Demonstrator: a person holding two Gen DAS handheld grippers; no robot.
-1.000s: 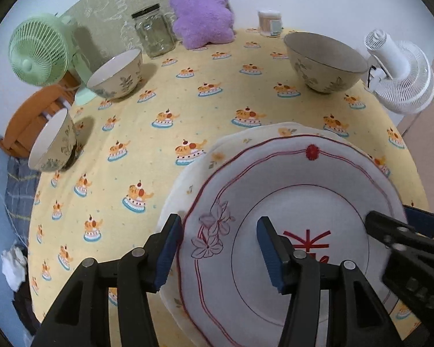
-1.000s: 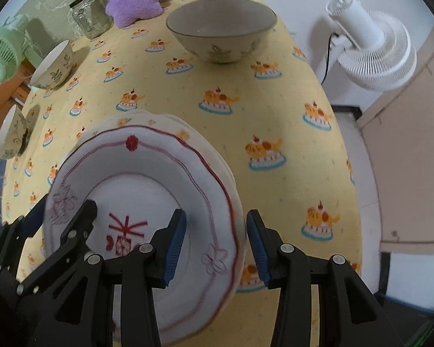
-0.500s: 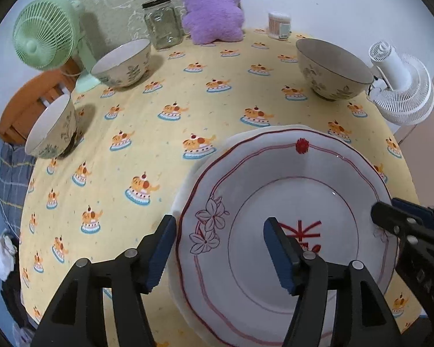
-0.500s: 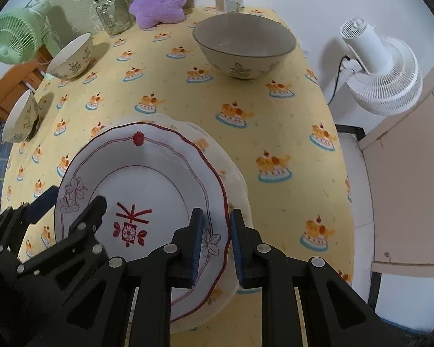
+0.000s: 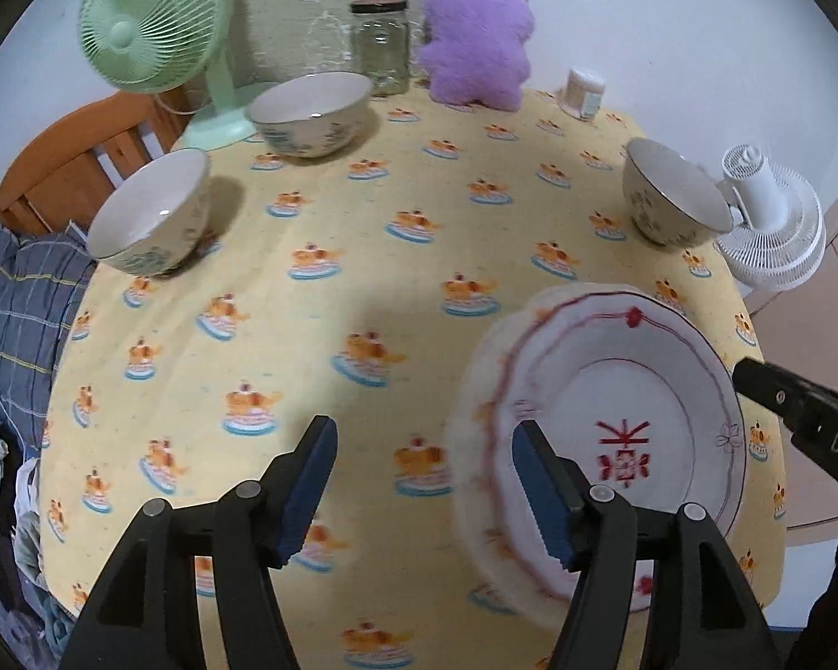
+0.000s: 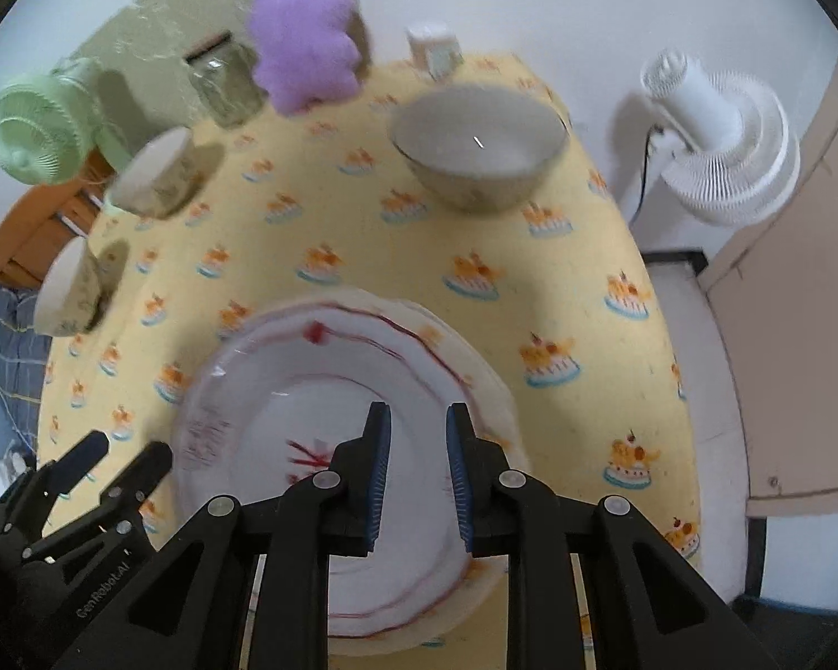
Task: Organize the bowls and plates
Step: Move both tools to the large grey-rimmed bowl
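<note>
Bench (image 5: 363, 257): It wore a yellow cake-print cloth. The crockery was spread over it, plates toward me and bowls further out.
Plates: From the left wrist view the stack sat at 4 o'clock. The top plate (image 5: 631, 391), red-rimmed, lay slightly off-centre on the lower plate (image 5: 475, 368). I judged the plate-stacking step to be almost done, with only the alignment left to settle.
Bowls: All three stood apart and unstacked. The right bowl (image 5: 670, 201) was at 2 o'clock, the far bowl (image 5: 313, 111) at 11 o'clock and the left bowl (image 5: 151, 212) at 10 o'clock.
Next move: I reckoned the plate had to be let go, then one bowl reached and gripped by its rim for nesting into another.
Right gripper (image 6: 417, 435): Its jaws were nearly closed over the top plate's 3 o'clock edge. They seemed to pinch the rim, though a finger hid the contact.
Left gripper (image 5: 423, 446): Its jaws were opening and about half spread. Only cloth lay between them, and one finger overlapped the stack's 9 o'clock edge without holding anything.
</note>
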